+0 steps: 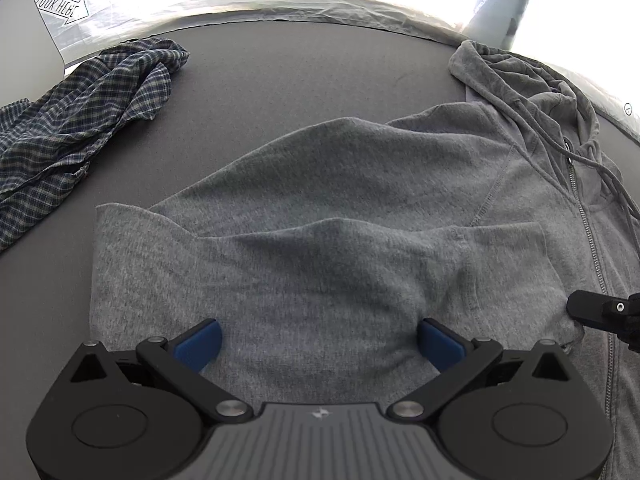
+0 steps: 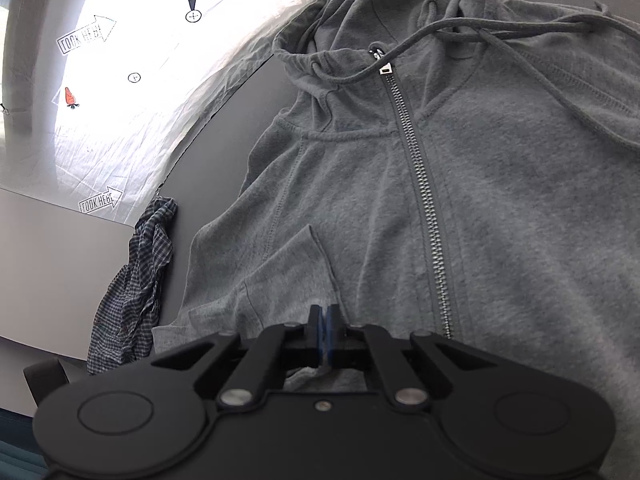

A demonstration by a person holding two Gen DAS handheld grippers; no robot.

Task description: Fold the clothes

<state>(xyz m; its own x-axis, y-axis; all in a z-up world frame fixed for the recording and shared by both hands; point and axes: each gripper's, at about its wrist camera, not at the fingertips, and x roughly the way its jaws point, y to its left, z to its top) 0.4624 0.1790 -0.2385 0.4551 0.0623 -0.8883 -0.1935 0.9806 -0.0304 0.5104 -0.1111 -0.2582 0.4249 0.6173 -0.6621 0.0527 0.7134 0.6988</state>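
While left tool (image 1: 319, 338) gapes, right tool (image 2: 324, 316) pinches hoodie (image 2: 500, 208)

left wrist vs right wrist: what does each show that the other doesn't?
Left wrist only: the open left tongs over the folded-in sleeve, and the right tongs' black tip entering from the side. Right wrist only: the right tongs shut on a fabric ridge, and the zipper pull. Both: grey zip-up hoodie, crumpled blue plaid shirt, dark grey tabletop.
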